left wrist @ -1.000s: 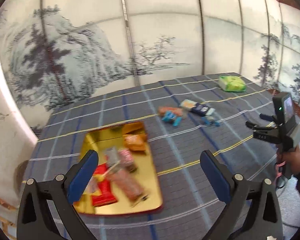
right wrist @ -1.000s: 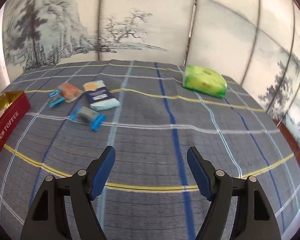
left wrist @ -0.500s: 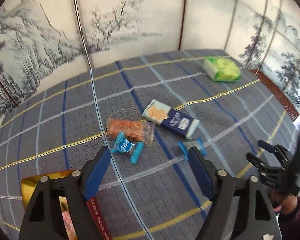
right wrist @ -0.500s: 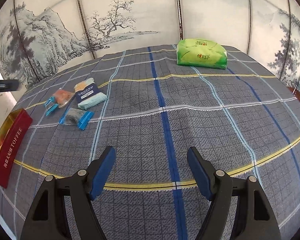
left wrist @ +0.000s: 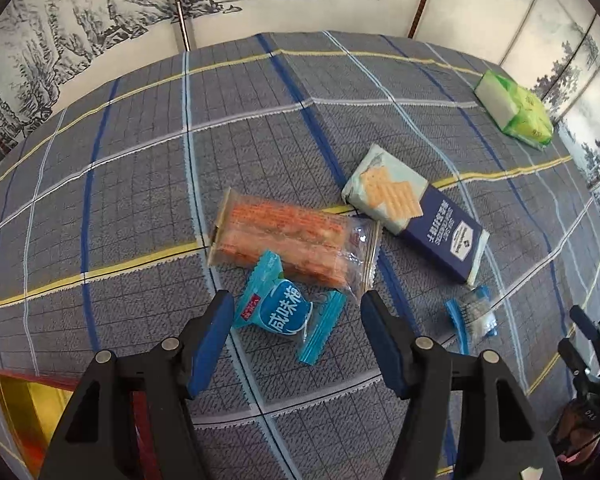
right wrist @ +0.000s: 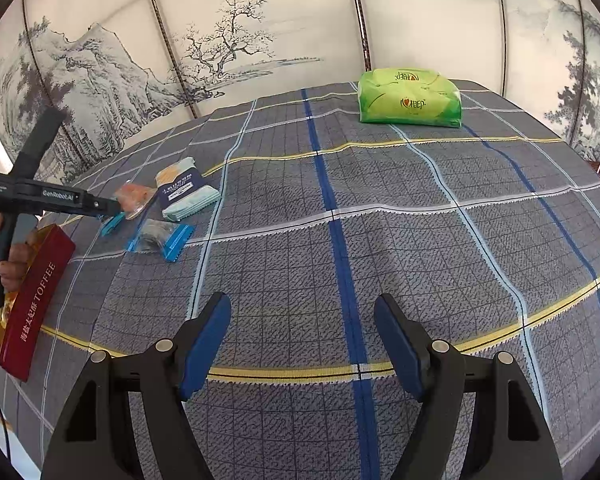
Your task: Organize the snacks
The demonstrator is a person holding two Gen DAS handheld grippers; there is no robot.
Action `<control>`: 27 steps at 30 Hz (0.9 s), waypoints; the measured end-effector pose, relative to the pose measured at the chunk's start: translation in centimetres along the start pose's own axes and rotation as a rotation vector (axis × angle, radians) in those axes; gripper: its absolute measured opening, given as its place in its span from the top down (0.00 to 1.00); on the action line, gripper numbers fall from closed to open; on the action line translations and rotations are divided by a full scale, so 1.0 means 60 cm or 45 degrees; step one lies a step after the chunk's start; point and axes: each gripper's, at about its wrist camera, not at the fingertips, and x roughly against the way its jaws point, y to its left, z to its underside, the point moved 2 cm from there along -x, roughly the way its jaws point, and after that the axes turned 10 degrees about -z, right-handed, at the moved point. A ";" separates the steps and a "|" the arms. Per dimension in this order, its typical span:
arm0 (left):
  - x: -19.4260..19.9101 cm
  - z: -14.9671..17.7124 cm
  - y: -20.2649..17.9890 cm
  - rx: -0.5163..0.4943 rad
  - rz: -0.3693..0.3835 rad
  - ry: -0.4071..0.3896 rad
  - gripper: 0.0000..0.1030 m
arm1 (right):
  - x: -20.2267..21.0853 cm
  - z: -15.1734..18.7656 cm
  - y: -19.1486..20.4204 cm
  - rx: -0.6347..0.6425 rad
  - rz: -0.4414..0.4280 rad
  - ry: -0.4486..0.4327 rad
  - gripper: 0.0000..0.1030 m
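Four snacks left beside toffee box (right wrist: 28, 300); my left gripper (left wrist: 296, 334), jaws just narrowing, unclamped, straddles blue candy (left wrist: 278, 308). Centre pads on its body, not wrapper tails. Right gripper (right wrist: 302, 344) open, empty.

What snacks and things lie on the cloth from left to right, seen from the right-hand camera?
Red toffee box → blue candy → cracker pack → green tissue pack.

- Folding screen (right wrist: 240, 40) behind the table: pale panels, ink-wash mountains, pines, a bare tree; dark thin strips between panels.
- Table covered by grey plaid cloth (right wrist: 400, 240) with blue, white and yellow lines.
- Bright, even daylight; glare at left edge.
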 end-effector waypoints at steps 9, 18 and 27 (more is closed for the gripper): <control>0.019 0.044 -0.019 0.063 0.020 -0.067 0.71 | -0.004 0.000 -0.004 -0.017 0.009 0.013 0.27; 0.177 0.184 -0.063 0.043 0.105 -0.322 0.71 | -0.007 -0.001 0.007 0.030 -0.039 0.021 0.28; 0.258 0.274 -0.028 0.105 0.130 -0.384 0.70 | -0.062 -0.121 0.160 0.384 -0.217 0.082 0.27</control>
